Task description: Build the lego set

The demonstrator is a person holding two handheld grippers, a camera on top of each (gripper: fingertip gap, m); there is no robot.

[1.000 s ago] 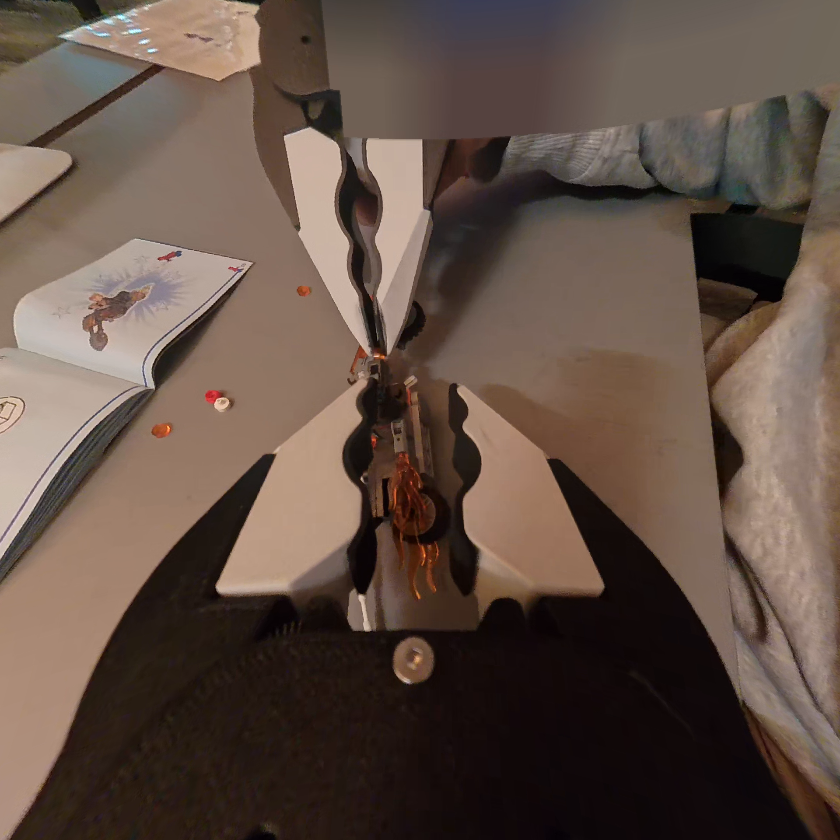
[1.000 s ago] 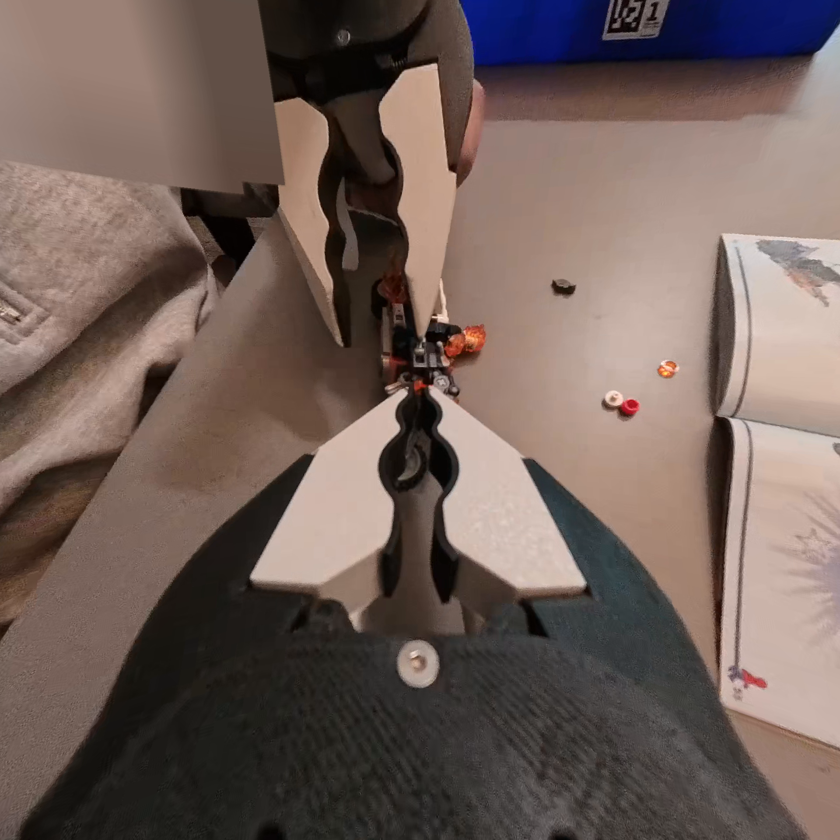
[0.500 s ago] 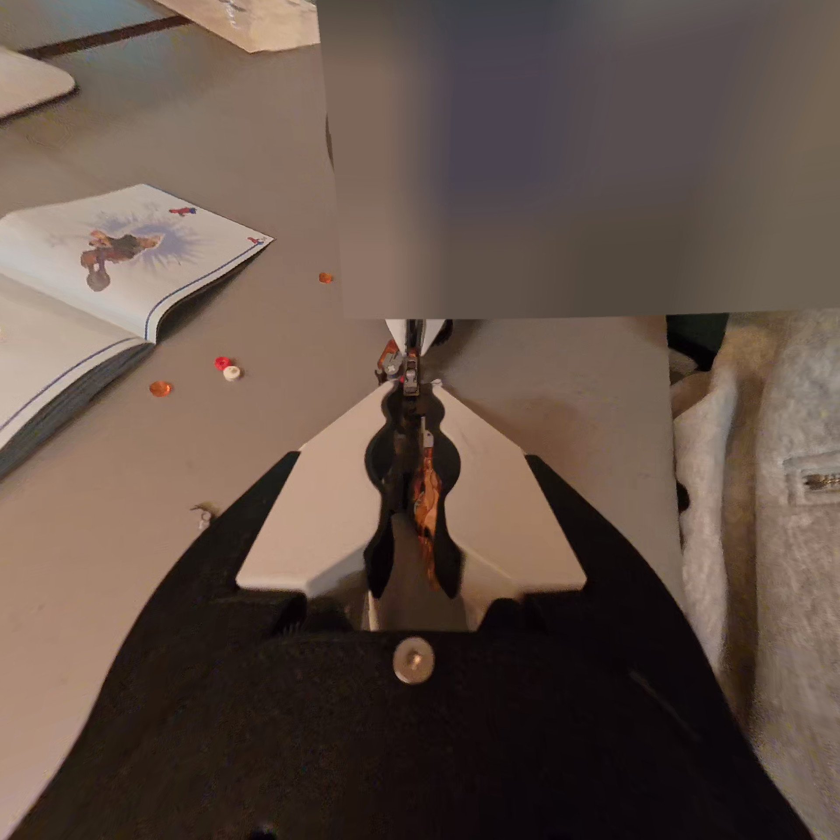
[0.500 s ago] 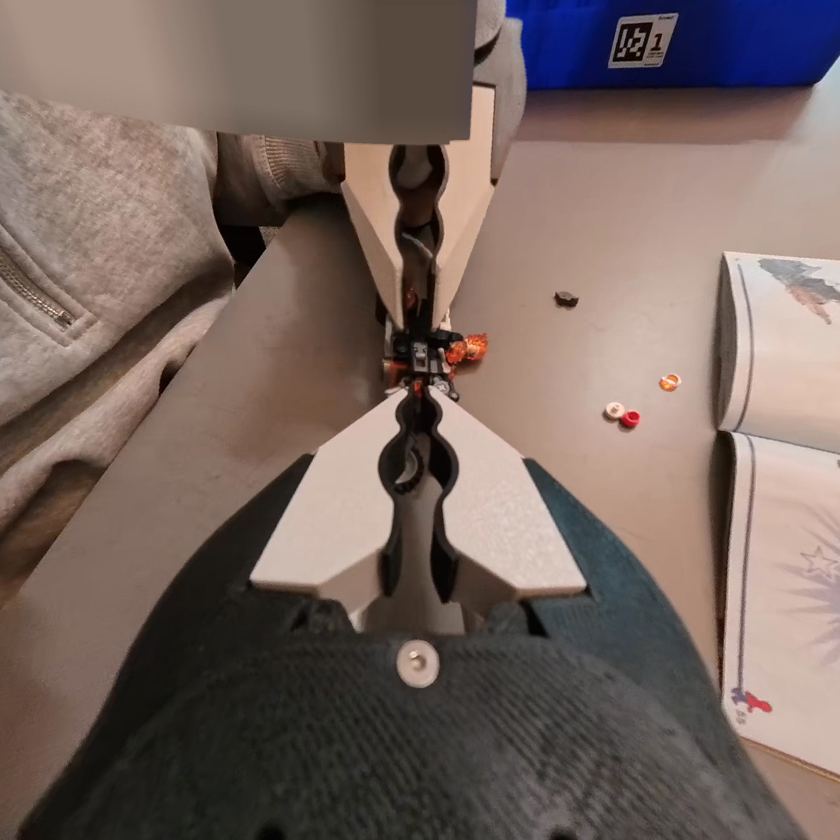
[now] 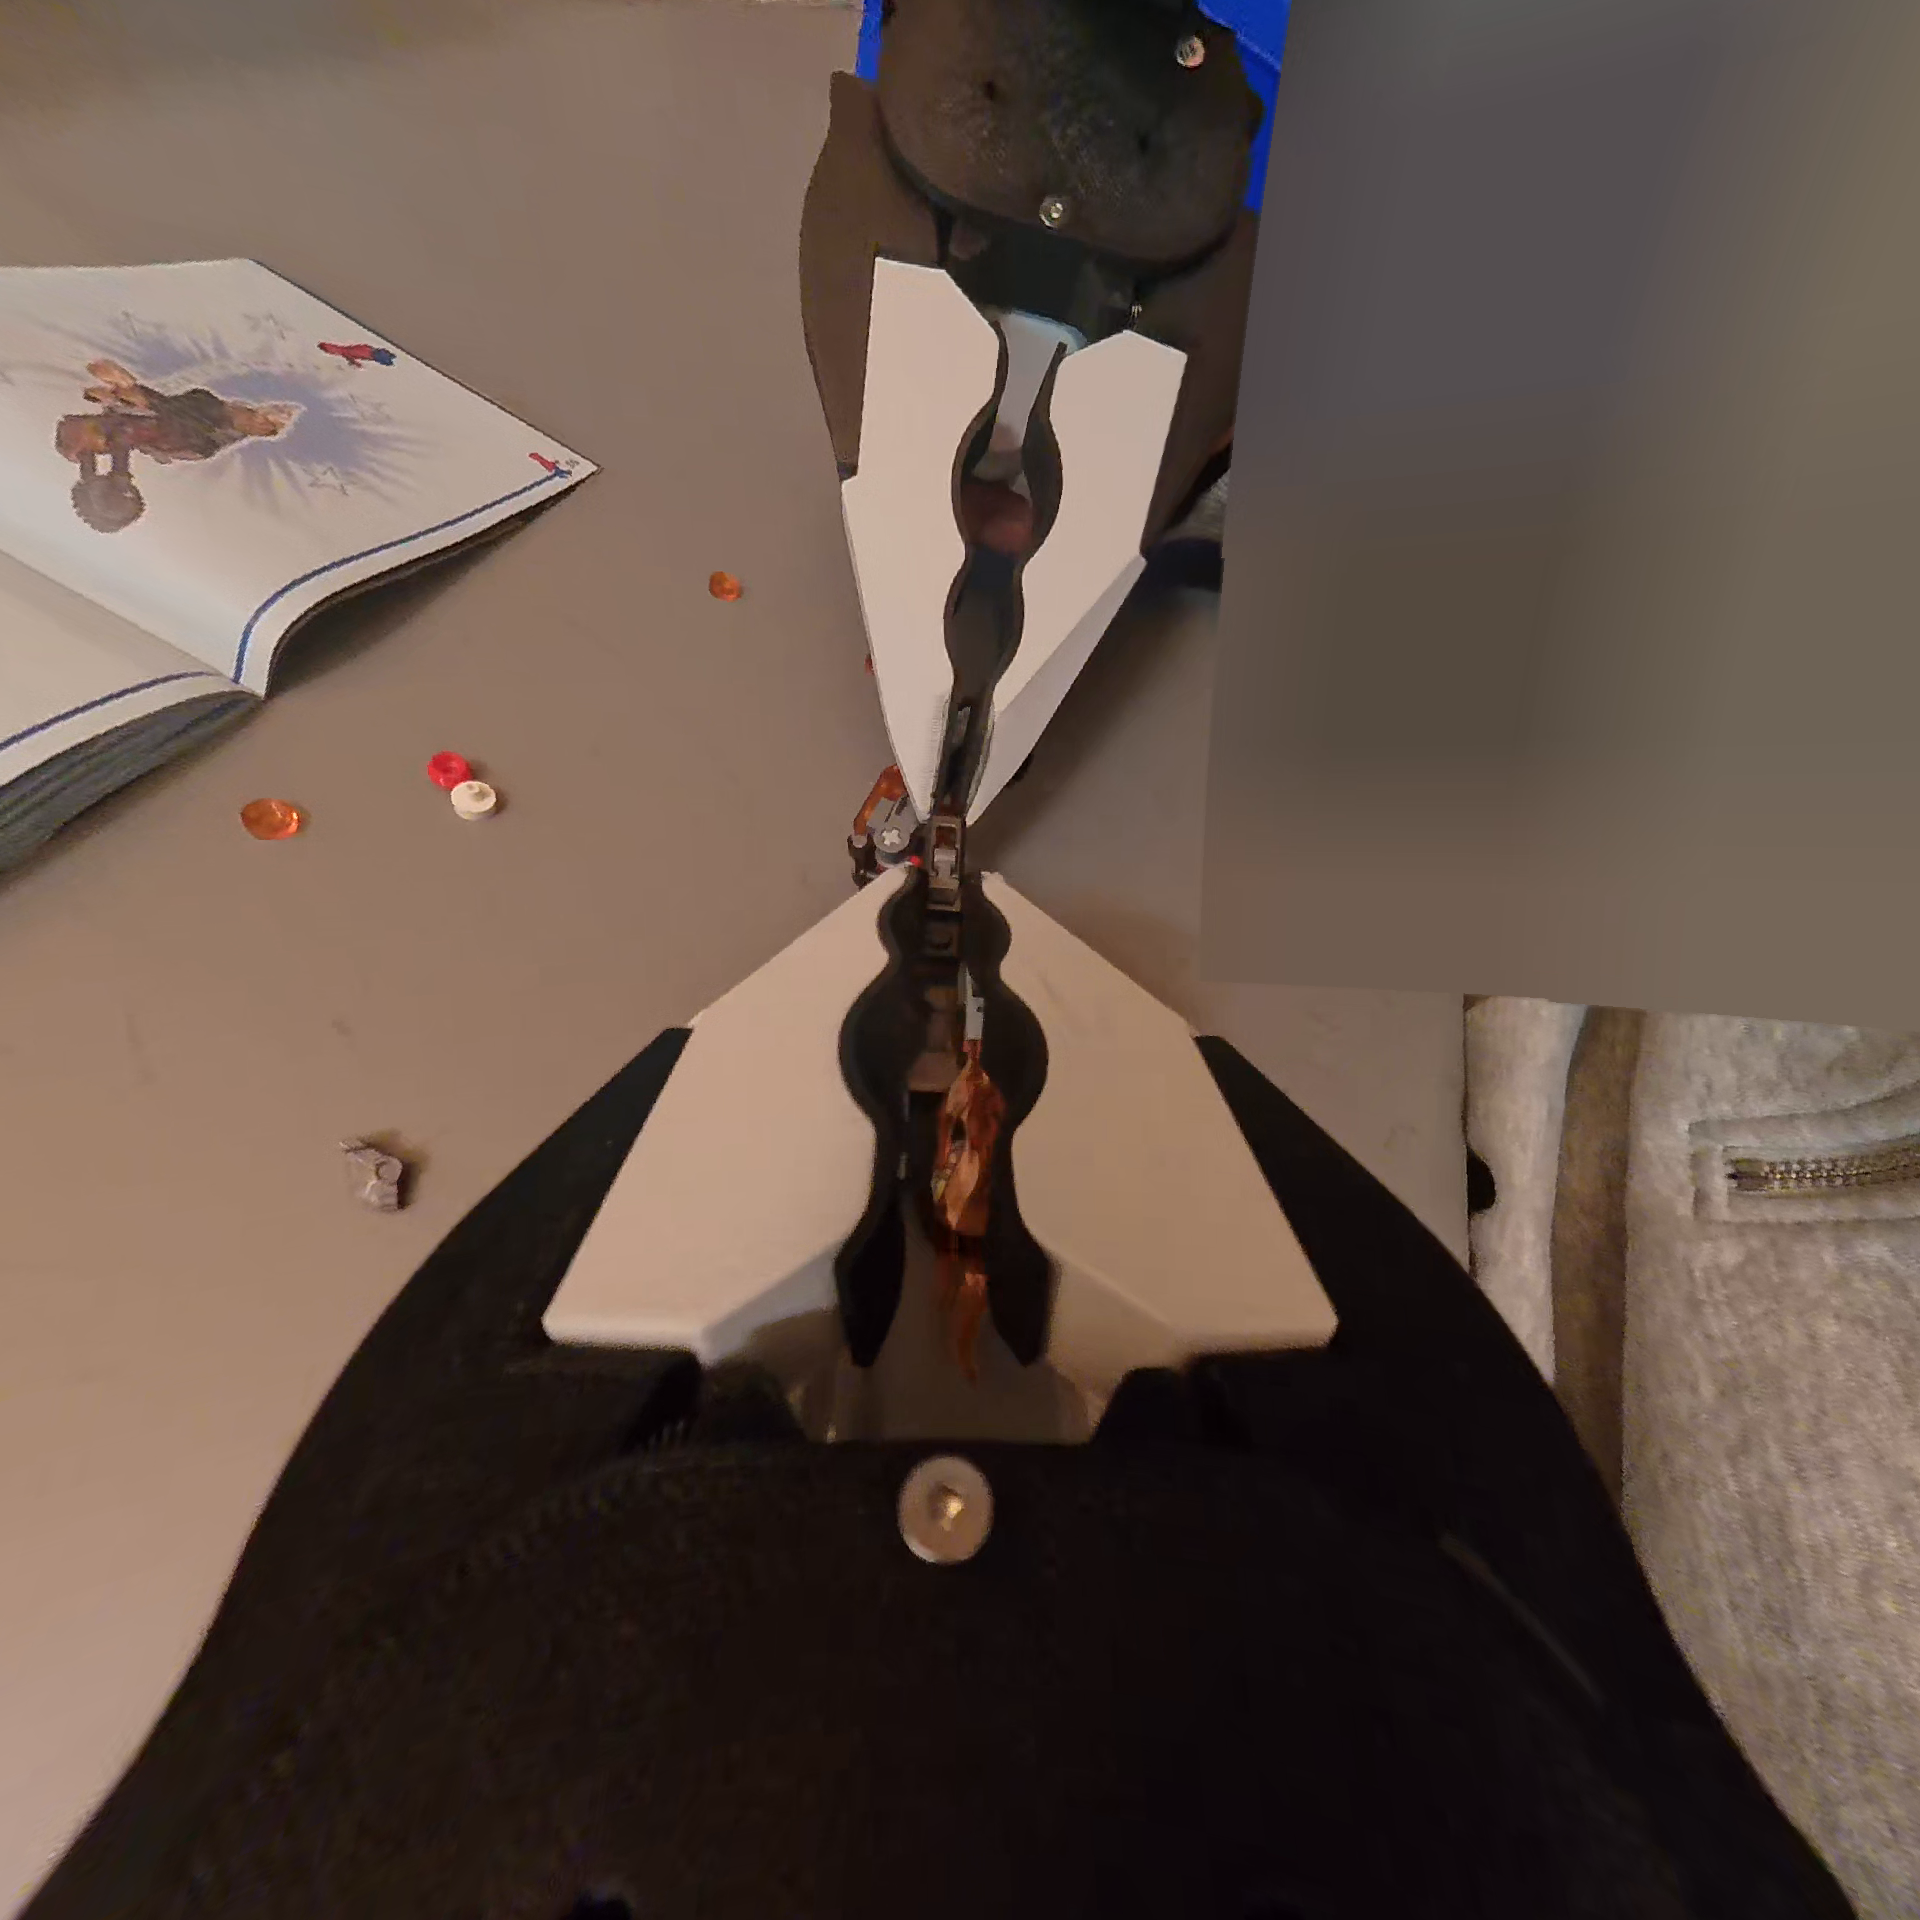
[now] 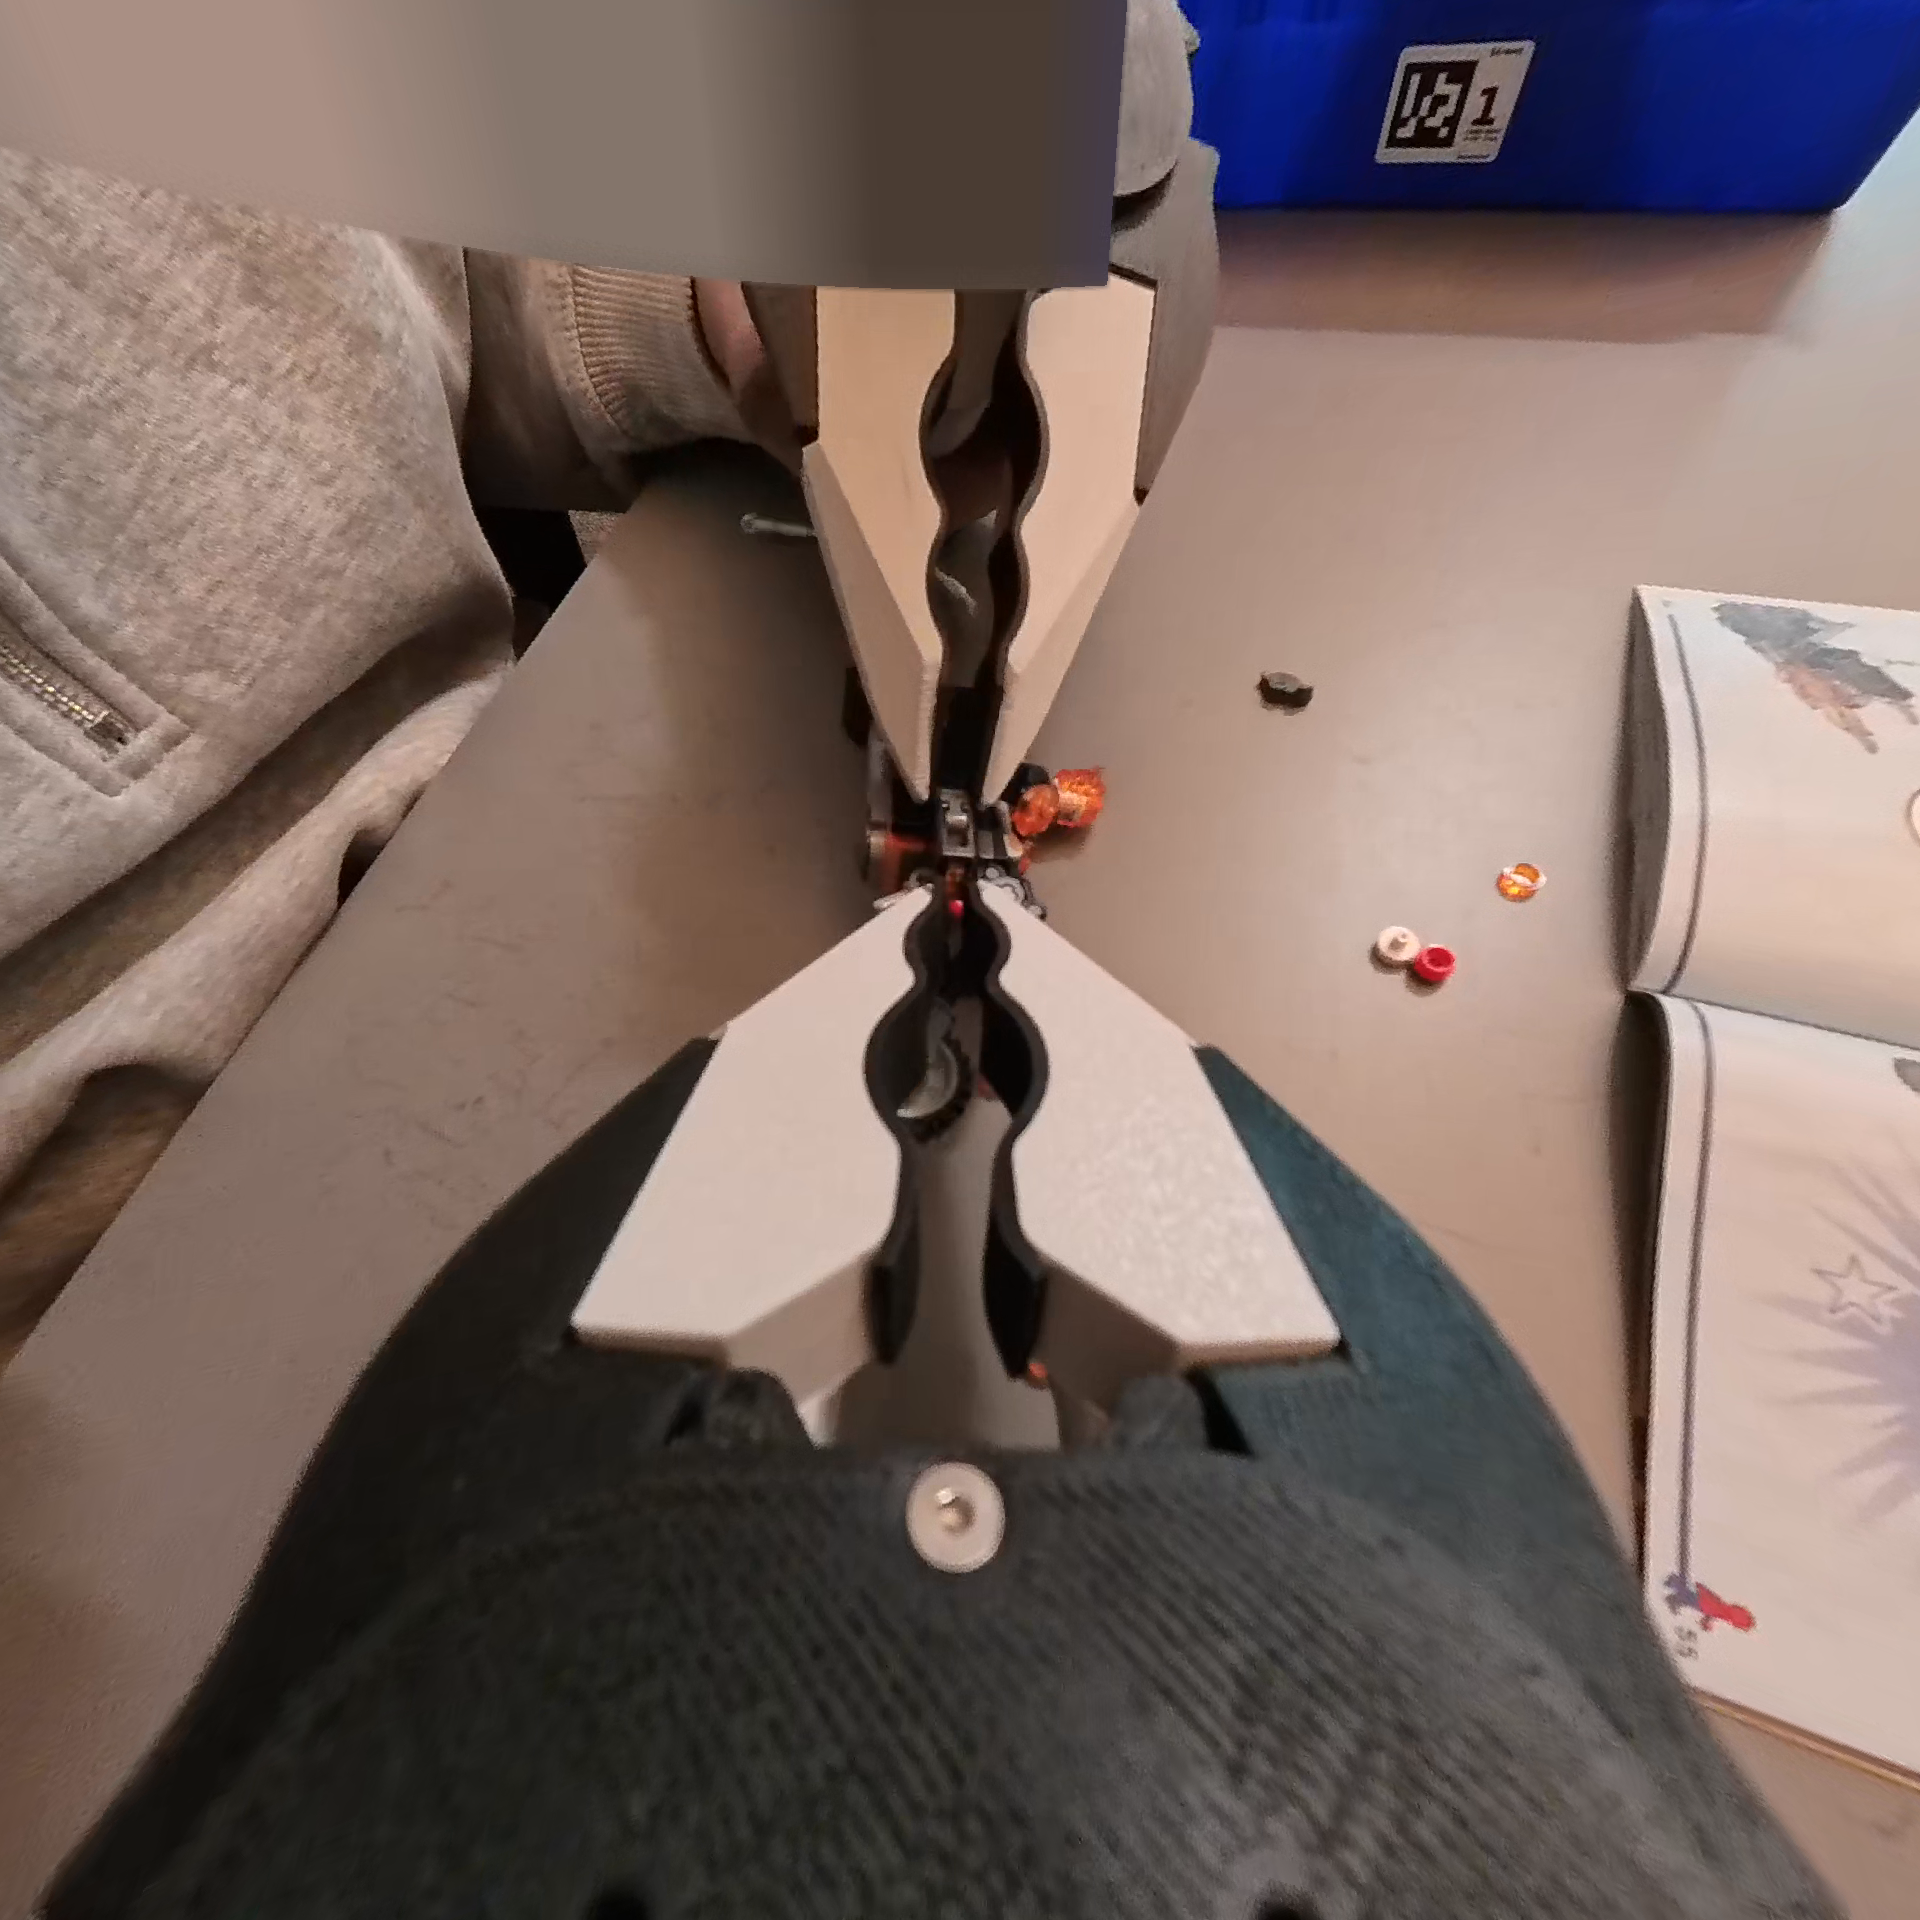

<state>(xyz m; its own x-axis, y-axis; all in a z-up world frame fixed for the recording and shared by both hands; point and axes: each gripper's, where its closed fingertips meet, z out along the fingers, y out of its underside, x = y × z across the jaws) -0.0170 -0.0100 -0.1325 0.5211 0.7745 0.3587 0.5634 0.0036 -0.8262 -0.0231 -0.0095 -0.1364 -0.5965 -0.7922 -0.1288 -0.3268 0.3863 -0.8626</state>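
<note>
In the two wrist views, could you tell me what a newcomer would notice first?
The two grippers meet tip to tip at the centre, the left gripper and right gripper both shut on a small lego model with orange flame parts. An open instruction booklet lies beside them, with loose round studs on the grey table.

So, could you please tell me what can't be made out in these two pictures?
- Lego model: both views, mostly hidden between the left claw and right claw.
- How its parts join: too small.
- Booklet: cut off by the edge, both views.
- Upper corners: covered by blur patches.
</note>
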